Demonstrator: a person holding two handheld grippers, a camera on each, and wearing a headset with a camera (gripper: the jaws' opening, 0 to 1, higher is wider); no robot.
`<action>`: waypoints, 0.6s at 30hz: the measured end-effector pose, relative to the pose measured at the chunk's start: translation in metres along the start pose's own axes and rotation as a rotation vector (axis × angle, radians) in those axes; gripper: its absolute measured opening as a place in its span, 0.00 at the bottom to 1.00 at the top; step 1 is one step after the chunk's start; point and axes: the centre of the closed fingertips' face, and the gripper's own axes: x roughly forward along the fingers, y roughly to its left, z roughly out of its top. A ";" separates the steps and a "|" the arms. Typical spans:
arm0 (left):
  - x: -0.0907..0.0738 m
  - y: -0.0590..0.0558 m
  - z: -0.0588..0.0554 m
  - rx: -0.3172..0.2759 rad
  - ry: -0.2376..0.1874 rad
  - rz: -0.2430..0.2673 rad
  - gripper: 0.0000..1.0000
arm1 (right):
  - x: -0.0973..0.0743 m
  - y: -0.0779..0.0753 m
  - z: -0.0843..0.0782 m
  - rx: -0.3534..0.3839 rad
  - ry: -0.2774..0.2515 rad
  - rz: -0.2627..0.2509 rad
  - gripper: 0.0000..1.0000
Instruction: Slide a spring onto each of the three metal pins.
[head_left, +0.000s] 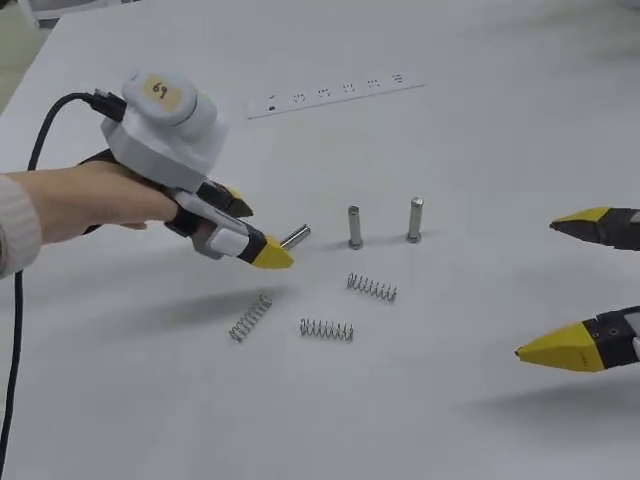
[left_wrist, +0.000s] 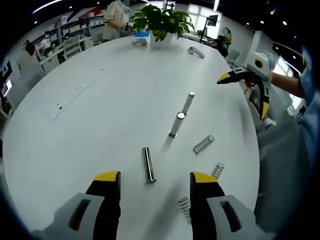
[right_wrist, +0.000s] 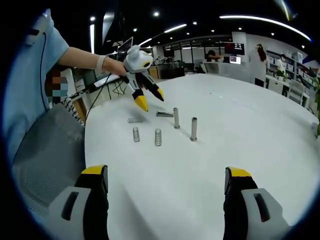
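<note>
Bearing everything, the surface (head_left: 480, 420): white and broad, with all the task's parts near its middle.
Left gripper (head_left: 258, 233): held in my hand (head_left: 110, 200), jaws released and parted, gripping nothing. Its lower yellow tip is just beside the near end of the fallen pin (head_left: 295, 237). In the left gripper view that pin lies ahead, in line with the gap between the jaws and untouched.
Right gripper (head_left: 533, 288): jaws spread wide and empty, hanging off to the right, well apart from the parts.
Power strip (head_left: 335, 95): flat on the far side, well apart from the work, with no part in this.
Middle pin (head_left: 354, 227) and right pin (head_left: 415, 220): both upright, side by side, both bare.
Fallen pin: on its side just left of the upright pair, also bare. I judge this the step in hand, at the very start of the task: getting this pin grasped or stood up before any spring goes on.
Left spring (head_left: 250, 316), centre spring (head_left: 327, 329), right spring (head_left: 372, 288): all loose on the surface, nearer me than the pins, the last near the middle pin's foot. As I judge it, my next move calls for closing the left jaws squarely across the fallen pin's shaft so it does not roll. Then the right gripper must fetch a spring and meet the pin end-on.
</note>
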 end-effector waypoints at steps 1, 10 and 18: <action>0.001 0.001 0.000 0.003 0.009 0.001 0.49 | 0.000 0.000 0.000 0.000 0.000 0.000 0.96; 0.013 0.005 0.003 0.001 0.051 -0.004 0.39 | 0.000 0.001 -0.006 0.012 0.005 0.003 0.96; 0.018 0.006 0.007 -0.018 0.062 -0.002 0.31 | -0.002 0.000 -0.010 0.025 0.007 0.000 0.96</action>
